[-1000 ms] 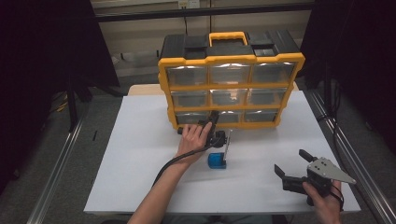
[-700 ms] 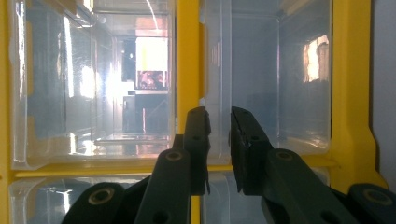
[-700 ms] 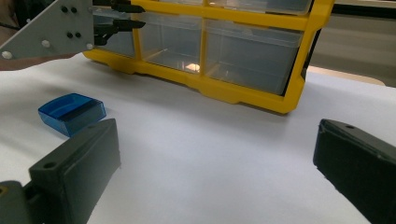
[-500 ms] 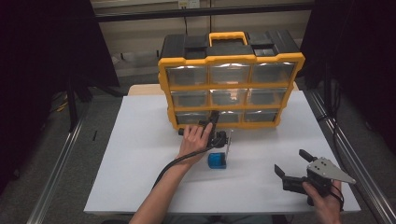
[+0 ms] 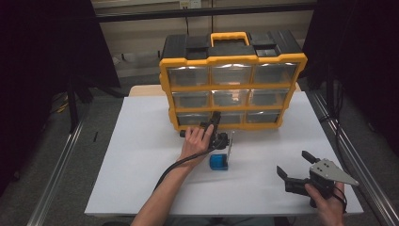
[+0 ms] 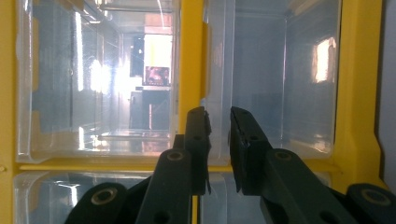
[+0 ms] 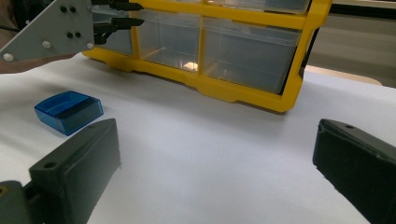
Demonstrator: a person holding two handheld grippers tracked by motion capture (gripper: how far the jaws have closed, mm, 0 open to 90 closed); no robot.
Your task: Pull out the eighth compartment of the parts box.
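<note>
the left claw [image 6: 218, 122] is pressed up to the bottom row of the organizer [image 5: 233, 75], jaws narrow with a slim gap, and in the left gripper view they straddle the front lip of a clear drawer [image 6: 275, 79] beside the yellow divider [image 6: 191, 60]; whether the pads already bite the lip cannot be told, but the pose looks like a pinch meant to pull the drawer out. the hand [image 5: 195, 141] comes in low and level so the jaws meet the drawer front square. just behind it a blue box [image 5: 219, 161] lies on the white surface [image 5: 136, 165], probably waiting to go in once the drawer is out. the right claw [image 5: 295, 168] rests wide and empty near the front right corner, well apart, out of the way
</note>
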